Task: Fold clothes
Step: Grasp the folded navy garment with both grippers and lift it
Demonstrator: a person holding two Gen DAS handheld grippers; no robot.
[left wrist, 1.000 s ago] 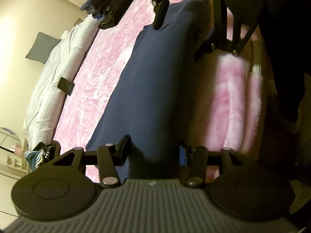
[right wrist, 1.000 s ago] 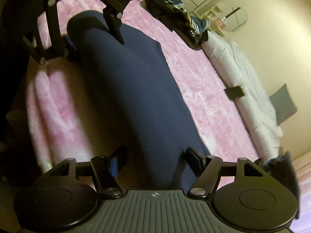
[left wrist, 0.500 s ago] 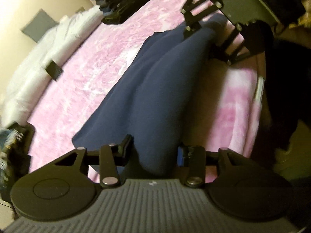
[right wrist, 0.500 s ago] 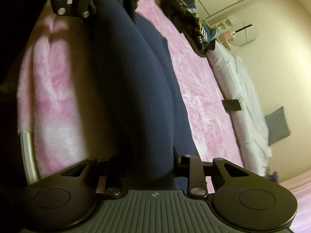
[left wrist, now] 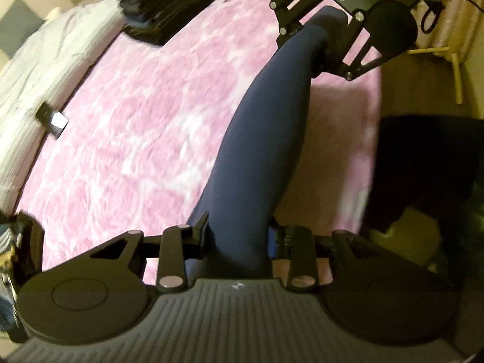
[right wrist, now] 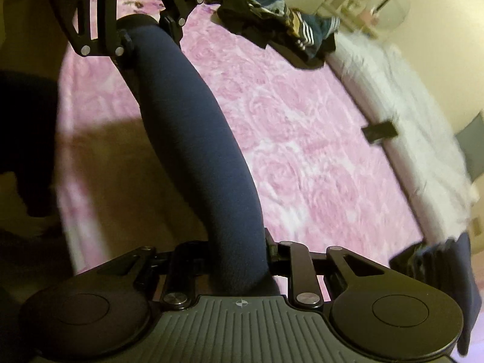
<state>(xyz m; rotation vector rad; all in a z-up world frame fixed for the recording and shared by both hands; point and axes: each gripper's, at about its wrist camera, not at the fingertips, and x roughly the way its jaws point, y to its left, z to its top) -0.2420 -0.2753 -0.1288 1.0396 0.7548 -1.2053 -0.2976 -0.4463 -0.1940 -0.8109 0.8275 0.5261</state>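
1. The left gripper [left wrist: 237, 236] has its fingers clamped on one end of the navy-blue stretchy cloth garment [left wrist: 266, 127].
2. The garment hangs stretched above the pink fleecy bedspread [left wrist: 145, 127].
3. The right gripper [right wrist: 237, 257] is pinched onto its other end.

navy garment [left wrist: 260, 139] stretched between 2 tongs, left tongs [left wrist: 239, 236], right tongs [left wrist: 314, 45], pink blanket [left wrist: 145, 127]

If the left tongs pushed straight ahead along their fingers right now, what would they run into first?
Most likely the right tongs, which face them from the other end of the navy garment that both grip and hold stretched above the pink blanket. The garment itself would bunch up in between. Depth is uncertain through the fisheye.
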